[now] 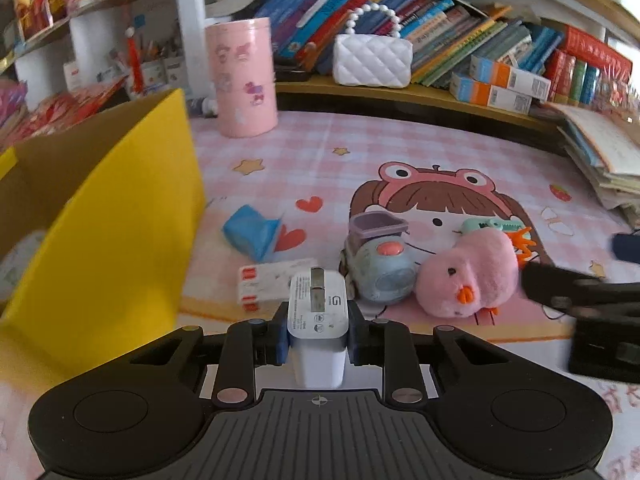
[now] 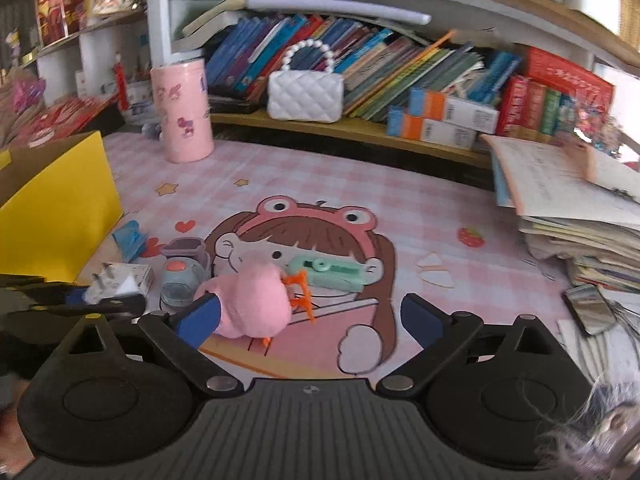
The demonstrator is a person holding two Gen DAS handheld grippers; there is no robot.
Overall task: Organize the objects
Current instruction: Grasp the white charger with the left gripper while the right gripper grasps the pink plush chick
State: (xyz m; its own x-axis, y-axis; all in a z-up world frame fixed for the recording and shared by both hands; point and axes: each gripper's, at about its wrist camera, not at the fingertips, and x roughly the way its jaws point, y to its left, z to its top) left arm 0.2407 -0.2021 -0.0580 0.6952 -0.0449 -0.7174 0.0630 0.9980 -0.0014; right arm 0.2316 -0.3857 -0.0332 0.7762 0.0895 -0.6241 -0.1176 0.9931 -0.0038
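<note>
Left tool (image 1: 317, 334) clamped on charger (image 1: 317, 304); right tool (image 2: 310, 316) apart beside chick (image 2: 256, 300). Next: carry charger to yellow box (image 1: 120, 216), release inside.

On the pink mat lie one white charger (image 1: 318, 304) at lower centre, one pink plush chick (image 1: 468, 276) to its right, one blue toy car (image 1: 380, 264) between them, one blue packet (image 1: 252, 232) left of centre, one small white box (image 1: 264, 282) and one green clip (image 2: 332, 270). One yellow box (image 1: 112, 220) fills the left. One pink canister (image 1: 242, 76) and one white handbag (image 1: 372, 60) sit higher up. Two grippers show, one (image 1: 318, 340) low in each view (image 2: 312, 316).
</note>
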